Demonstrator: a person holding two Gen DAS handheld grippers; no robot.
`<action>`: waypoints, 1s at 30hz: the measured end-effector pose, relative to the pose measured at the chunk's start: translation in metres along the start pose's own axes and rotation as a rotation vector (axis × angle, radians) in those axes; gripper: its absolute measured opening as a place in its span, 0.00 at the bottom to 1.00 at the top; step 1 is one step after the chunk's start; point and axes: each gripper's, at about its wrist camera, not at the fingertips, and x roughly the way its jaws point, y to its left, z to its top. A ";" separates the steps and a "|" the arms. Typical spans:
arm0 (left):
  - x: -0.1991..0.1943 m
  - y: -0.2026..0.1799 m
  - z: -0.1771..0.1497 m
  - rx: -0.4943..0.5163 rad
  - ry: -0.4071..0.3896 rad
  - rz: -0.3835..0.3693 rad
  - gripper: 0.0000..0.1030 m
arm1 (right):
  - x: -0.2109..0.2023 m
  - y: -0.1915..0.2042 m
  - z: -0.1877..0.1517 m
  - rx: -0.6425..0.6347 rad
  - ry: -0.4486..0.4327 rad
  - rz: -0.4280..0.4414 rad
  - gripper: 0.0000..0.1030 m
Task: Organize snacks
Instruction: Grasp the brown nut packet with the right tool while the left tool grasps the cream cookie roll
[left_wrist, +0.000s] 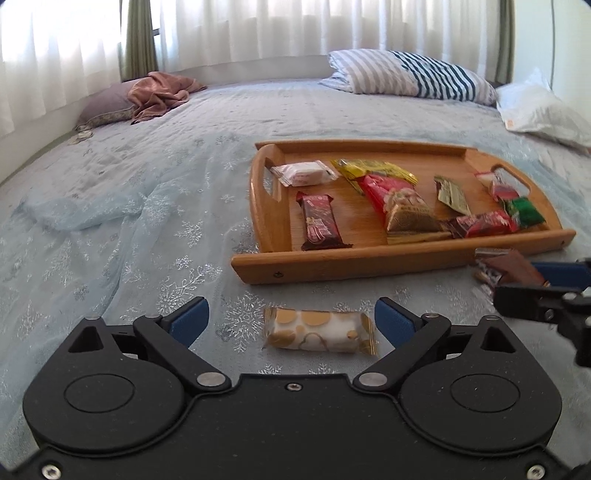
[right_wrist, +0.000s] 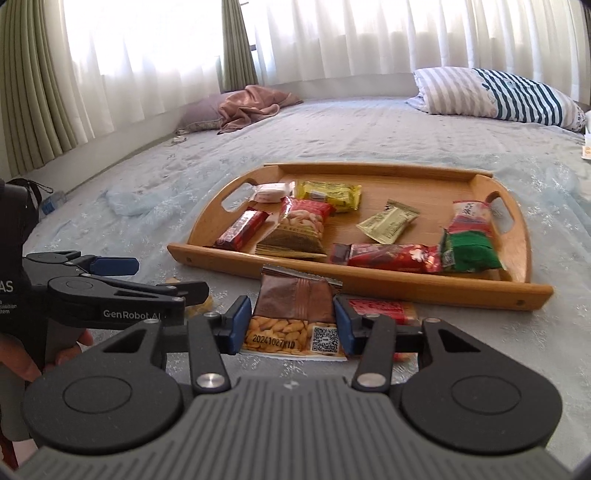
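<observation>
Right gripper (right_wrist: 291, 325): jaws clamped on a brown packet (right_wrist: 295, 314), held over the bed (right_wrist: 369, 122) just before the tray's (right_wrist: 369, 284) near rim. Left gripper (left_wrist: 291, 321): jaws wide apart, a white-gold snack (left_wrist: 319, 331) lying untouched between them on the bed. Tray: several snacks inside.

Both wrist views face the tray (left_wrist: 255, 271) closely.

Snacks on the bed

A tray (left_wrist: 255, 271) of snacks sits mid-bed (left_wrist: 110, 221); one wafer packet (left_wrist: 319, 331) lies just near of it, pillows (left_wrist: 406, 74) far behind.
</observation>
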 end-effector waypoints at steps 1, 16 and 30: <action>0.000 -0.002 -0.001 0.012 0.002 -0.001 0.91 | -0.002 -0.002 -0.001 0.004 0.003 -0.001 0.51; 0.010 -0.001 -0.006 0.008 0.024 -0.037 0.79 | -0.008 -0.010 -0.019 0.059 0.054 0.007 0.51; 0.010 -0.003 -0.014 -0.005 0.013 -0.050 0.70 | 0.000 0.004 -0.030 -0.020 0.070 -0.051 0.63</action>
